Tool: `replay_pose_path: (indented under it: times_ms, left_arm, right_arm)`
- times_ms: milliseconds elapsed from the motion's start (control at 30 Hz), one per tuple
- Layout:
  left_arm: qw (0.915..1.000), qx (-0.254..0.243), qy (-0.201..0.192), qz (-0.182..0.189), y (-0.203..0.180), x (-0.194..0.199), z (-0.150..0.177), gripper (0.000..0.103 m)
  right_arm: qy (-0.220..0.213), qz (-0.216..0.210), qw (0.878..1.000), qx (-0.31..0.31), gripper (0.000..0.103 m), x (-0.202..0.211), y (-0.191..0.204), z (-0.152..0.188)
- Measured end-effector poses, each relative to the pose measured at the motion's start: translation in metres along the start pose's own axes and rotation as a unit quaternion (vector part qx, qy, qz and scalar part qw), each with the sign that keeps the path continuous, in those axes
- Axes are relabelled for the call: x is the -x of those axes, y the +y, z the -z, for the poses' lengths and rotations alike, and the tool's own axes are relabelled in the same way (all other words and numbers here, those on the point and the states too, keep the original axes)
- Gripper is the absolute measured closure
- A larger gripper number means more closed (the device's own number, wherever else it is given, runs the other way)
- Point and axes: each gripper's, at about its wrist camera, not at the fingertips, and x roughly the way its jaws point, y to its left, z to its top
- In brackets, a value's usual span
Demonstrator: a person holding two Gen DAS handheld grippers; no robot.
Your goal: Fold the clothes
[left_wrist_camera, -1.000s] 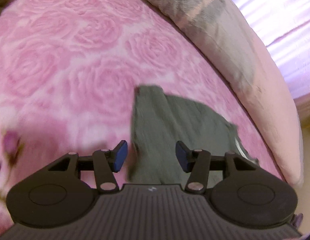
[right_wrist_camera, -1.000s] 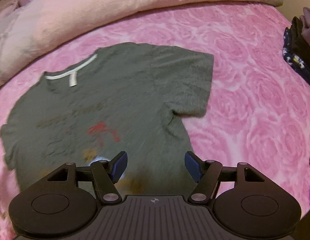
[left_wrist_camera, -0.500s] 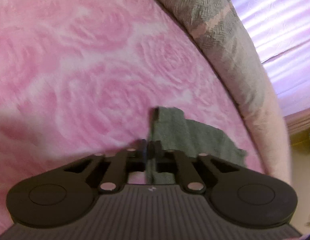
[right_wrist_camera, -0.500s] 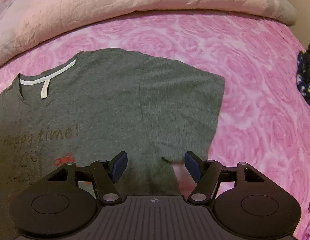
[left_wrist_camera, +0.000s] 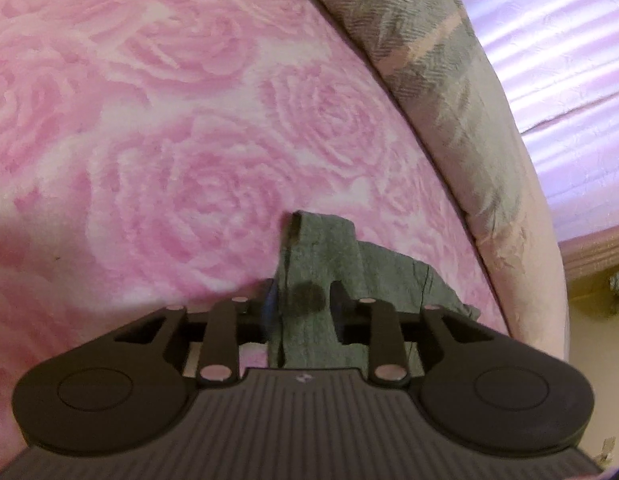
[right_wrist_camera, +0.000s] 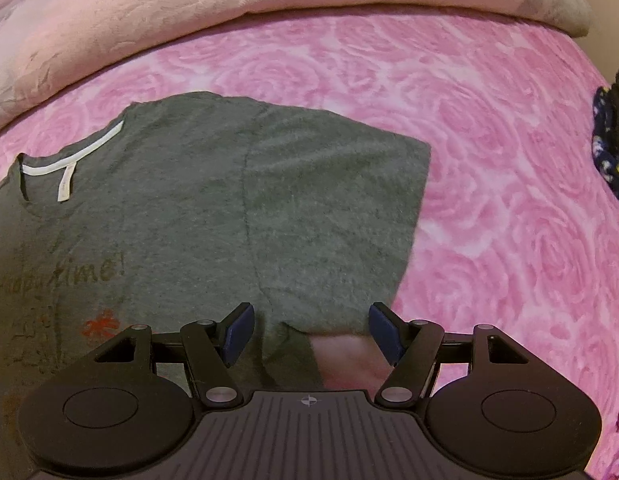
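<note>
Left claw (left_wrist_camera: 301, 308): clenched on a bunched fold of the tee (left_wrist_camera: 321, 264); the cloth runs up between the fingers and drapes over the right one.
Right claw (right_wrist_camera: 311, 332): released, fingers wide apart, hovering over the hem of the sleeve (right_wrist_camera: 333, 216) near the armpit; not touching cloth as far as the view shows.
Tee (right_wrist_camera: 157, 208): grey, lying flat on the bedspread (right_wrist_camera: 509, 200), collar up-left with a white band, print reading "time!" and a red mark on the chest.
Bedspread: pink rose pattern, under the whole tee.
Duvet (right_wrist_camera: 229, 8): pale pink, bunched along the far edge.
Dark clothes (right_wrist_camera: 613, 148): at the right edge, well apart from the tee.
</note>
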Motion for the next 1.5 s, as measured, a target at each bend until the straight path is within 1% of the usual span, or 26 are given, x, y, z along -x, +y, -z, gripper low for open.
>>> replay_pose_path:
  times_ms: [133,267,300,333,367,467,600,667,733,833,900,967,1033,1067,1133,1167,1233,1333,1367,1400,1467,1500]
  left_arm:
    - [0.9999,-0.008,0.007,0.002,0.003,-0.001,-0.001,0.077]
    - [0.9996,-0.003,0.011,0.024,0.013,-0.009,-0.002,0.078]
    - [0.9993,0.003,0.012,0.035,0.016,-0.011,-0.003,0.081]
    - [0.999,0.011,0.013,0.043,0.021,-0.012,-0.004,0.087]
    - [0.9987,0.016,0.013,0.047,0.025,-0.012,-0.004,0.096]
    - [0.998,0.023,0.013,0.058,0.034,-0.011,-0.004,0.103]
    - [0.9979,0.012,0.005,0.063,0.028,-0.004,-0.005,0.103]
    - [0.9979,0.003,-0.009,0.064,0.019,0.003,-0.005,0.103]
    - [0.9975,-0.017,-0.022,0.065,-0.001,0.015,-0.004,0.103]
    - [0.9943,-0.071,-0.025,0.076,-0.047,0.03,0.002,0.103]
    - [0.9889,-0.119,-0.02,0.086,-0.086,0.033,0.012,0.103]
    - [0.9817,-0.164,-0.006,0.097,-0.122,0.026,0.029,0.103]
    - [0.9746,-0.206,0.025,0.085,-0.148,0.003,0.053,0.102]
    - [0.9729,-0.216,0.039,0.072,-0.154,-0.01,0.066,0.101]
    - [0.9707,-0.22,0.089,0.039,-0.158,-0.041,0.09,0.091]
    - [0.9693,-0.221,0.101,0.036,-0.157,-0.043,0.097,0.09]
    - [0.9678,-0.227,0.101,0.043,-0.154,-0.031,0.104,0.088]
    - [0.9654,-0.234,0.102,0.054,-0.15,-0.014,0.115,0.088]
    - [0.967,-0.233,0.087,0.056,-0.147,-0.003,0.114,0.088]
    - [0.9698,-0.229,0.061,0.058,-0.142,0.012,0.11,0.088]
    - [0.9738,-0.223,0.002,0.043,-0.127,0.034,0.098,0.088]
    - [0.9745,-0.221,-0.019,0.032,-0.119,0.039,0.092,0.088]
  right_arm:
    - [0.003,0.001,1.0,0.001,0.036,-0.001,-0.001,0.003]
    - [0.004,0.004,1.0,0.003,0.036,-0.001,-0.001,0.005]
    - [0.004,0.005,1.0,0.002,0.036,-0.002,-0.001,0.005]
    - [0.004,0.005,1.0,0.002,0.036,-0.002,0.0,0.005]
    - [0.005,0.004,1.0,0.003,0.036,-0.003,0.001,0.006]
    - [0.005,0.002,1.0,0.01,0.036,-0.003,0.005,0.007]
    - [0.001,0.004,1.0,0.026,0.036,-0.002,0.01,0.01]
    - [-0.001,0.009,1.0,0.029,0.036,-0.001,0.01,0.012]
    - [-0.001,0.008,1.0,0.024,0.036,0.001,0.008,0.012]
    - [-0.003,0.008,1.0,0.015,0.036,0.003,0.003,0.012]
    - [-0.004,0.007,1.0,0.011,0.036,0.004,0.002,0.012]
    - [-0.006,0.005,1.0,0.008,0.036,0.005,0.001,0.012]
    - [-0.009,0.002,1.0,0.007,0.036,0.005,0.002,0.013]
    - [-0.01,0.001,1.0,0.006,0.036,0.006,0.002,0.014]
    - [-0.011,0.0,1.0,0.003,0.036,0.007,0.0,0.016]
    - [-0.012,0.0,1.0,0.002,0.036,0.008,-0.001,0.018]
    - [-0.013,-0.001,1.0,0.0,0.036,0.009,-0.003,0.02]
    - [-0.015,-0.001,1.0,-0.008,0.036,0.01,-0.008,0.024]
    - [-0.015,0.0,1.0,-0.012,0.036,0.01,-0.011,0.026]
    - [-0.014,0.002,1.0,-0.017,0.036,0.01,-0.013,0.027]
    - [-0.013,0.003,1.0,-0.024,0.036,0.009,-0.016,0.029]
    - [-0.013,0.004,1.0,-0.026,0.036,0.008,-0.017,0.029]
